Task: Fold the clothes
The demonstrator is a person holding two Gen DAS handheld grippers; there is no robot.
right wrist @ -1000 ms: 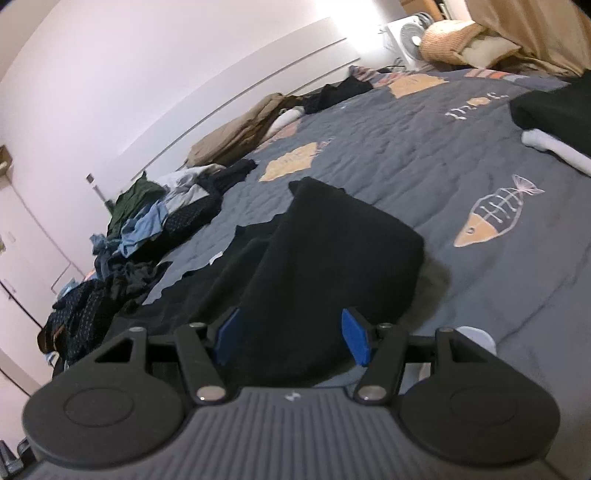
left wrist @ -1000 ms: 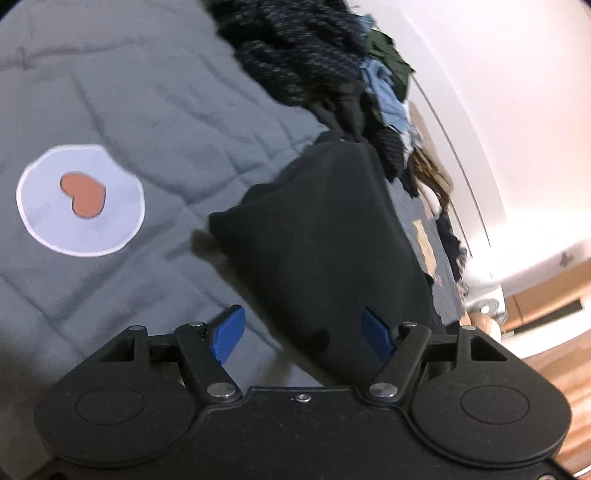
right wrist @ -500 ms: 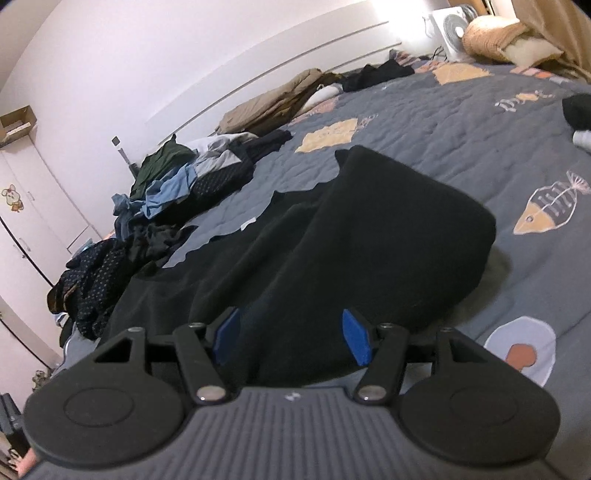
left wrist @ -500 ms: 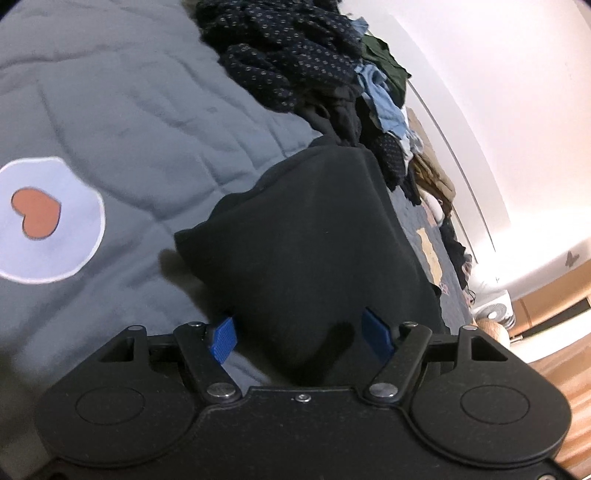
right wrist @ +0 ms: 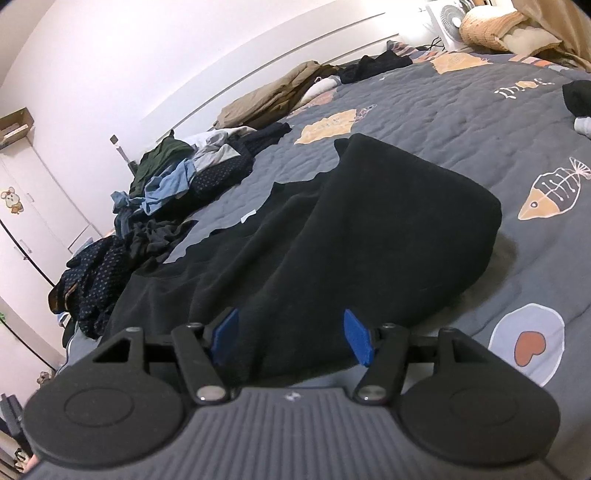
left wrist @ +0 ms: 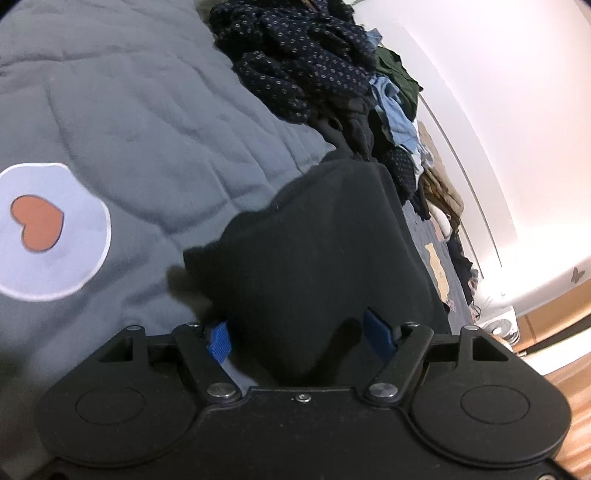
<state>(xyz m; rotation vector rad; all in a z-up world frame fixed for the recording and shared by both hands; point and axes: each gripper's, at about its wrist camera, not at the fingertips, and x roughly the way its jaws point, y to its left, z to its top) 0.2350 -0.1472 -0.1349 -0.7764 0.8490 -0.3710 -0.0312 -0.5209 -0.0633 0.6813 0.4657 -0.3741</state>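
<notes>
A black garment (left wrist: 317,251) lies partly folded on the grey quilt (left wrist: 140,122), and it fills the middle of the right wrist view (right wrist: 369,236) too. My left gripper (left wrist: 299,336) is open, its blue pads straddling the garment's near edge. My right gripper (right wrist: 291,336) is open as well, with the black cloth lying between and under its fingers. I cannot tell whether either set of pads touches the cloth.
A heap of unfolded clothes (right wrist: 162,192) runs along the wall side of the bed, with dotted navy pieces (left wrist: 303,62) nearest. A tan garment (right wrist: 273,96) lies further on. A fan (right wrist: 447,18) and a basket (right wrist: 484,26) stand past the bed.
Both grippers have moved in low over the black garment, which now reaches between their open fingers. The garment itself has kept its shape and place.
</notes>
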